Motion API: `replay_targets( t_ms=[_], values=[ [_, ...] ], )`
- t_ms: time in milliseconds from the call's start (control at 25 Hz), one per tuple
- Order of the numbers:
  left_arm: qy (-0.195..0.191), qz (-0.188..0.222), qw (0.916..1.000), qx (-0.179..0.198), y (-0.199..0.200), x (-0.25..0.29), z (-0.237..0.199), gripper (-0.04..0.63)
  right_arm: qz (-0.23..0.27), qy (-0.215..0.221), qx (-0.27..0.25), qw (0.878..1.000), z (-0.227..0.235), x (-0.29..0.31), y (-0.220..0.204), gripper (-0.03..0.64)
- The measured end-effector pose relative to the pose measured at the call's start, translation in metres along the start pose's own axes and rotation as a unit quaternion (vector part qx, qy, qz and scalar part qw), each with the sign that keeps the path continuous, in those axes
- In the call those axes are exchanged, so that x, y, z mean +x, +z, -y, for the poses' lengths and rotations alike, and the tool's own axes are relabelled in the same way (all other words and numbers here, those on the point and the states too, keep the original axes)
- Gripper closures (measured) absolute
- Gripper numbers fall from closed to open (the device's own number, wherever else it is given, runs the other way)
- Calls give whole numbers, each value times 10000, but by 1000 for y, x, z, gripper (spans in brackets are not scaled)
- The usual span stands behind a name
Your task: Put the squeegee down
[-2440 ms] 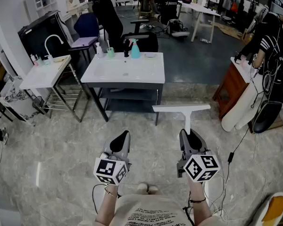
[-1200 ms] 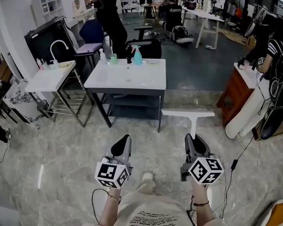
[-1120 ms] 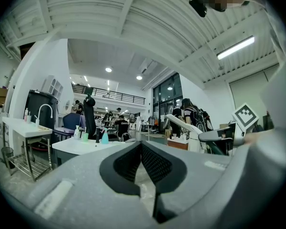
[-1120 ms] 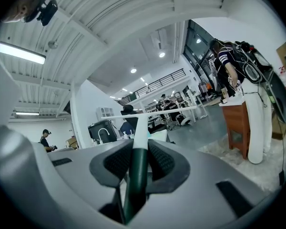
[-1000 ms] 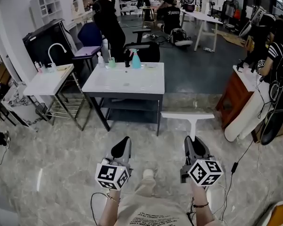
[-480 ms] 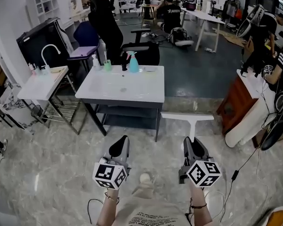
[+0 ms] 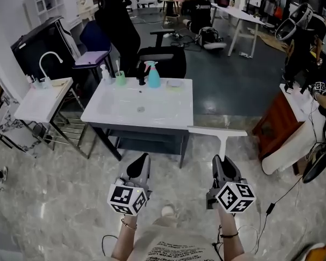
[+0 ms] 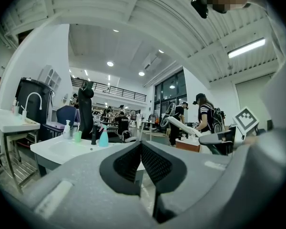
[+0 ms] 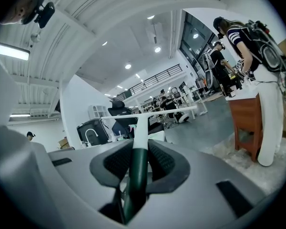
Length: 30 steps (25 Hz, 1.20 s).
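— While the white tabletop (image 7: 168, 109) with the basin stands straight ahead, how does it lie from the squeegee (image 7: 217, 131)?
— Ahead and to the left, I'd say. The blade's left end hangs just off the tabletop's near right corner, apart from it as far as I can tell, over the floor (image 7: 54, 189).
— And its long axis?
— The handle points away from the person. The blade runs crosswise, left to right, roughly along the tabletop's near edge.
— Who has it?
— The right hand-held gripper (image 7: 221, 160), clamped on the dark green handle. The left hand-held gripper (image 7: 140, 158) has its jaws together on nothing, though it sits nearer the tabletop's middle.
— So the move?
— My guess: forward and left, until the blade is over the top.
— Count?
— One basin tabletop and one smaller sink stand (image 7: 41, 94) to its left, one squeegee, two hand-held grippers. On the top, one teal spray bottle (image 7: 153, 75) and one green cup (image 7: 120, 79).
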<state>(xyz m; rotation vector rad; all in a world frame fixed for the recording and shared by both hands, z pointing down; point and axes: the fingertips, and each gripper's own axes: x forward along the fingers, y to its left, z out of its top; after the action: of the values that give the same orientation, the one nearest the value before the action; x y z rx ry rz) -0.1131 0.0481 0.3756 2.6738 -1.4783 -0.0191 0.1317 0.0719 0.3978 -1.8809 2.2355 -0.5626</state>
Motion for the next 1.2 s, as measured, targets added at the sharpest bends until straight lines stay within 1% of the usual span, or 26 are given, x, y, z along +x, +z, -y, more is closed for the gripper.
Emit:
replay_targets(
  t_ms=[320,520,960,1200],
  values=[
    [-52,-45,10000,-43,-3,48,-31,573,-36,-68,63,10000,8,54,2,523],
    [-87,-86,9999,-79,-6,61,-44,574,-92,-103,86,9999,8,73,-1,523],
    [-103,-77,9998,-136,-4,86,-63,574,-66,-150,70,9998,8,102,7,523],
    [-71,-95,9999,-121,-5,112,-79,573,-64,-129,95,9999,15,137,10,523]
  ],
)
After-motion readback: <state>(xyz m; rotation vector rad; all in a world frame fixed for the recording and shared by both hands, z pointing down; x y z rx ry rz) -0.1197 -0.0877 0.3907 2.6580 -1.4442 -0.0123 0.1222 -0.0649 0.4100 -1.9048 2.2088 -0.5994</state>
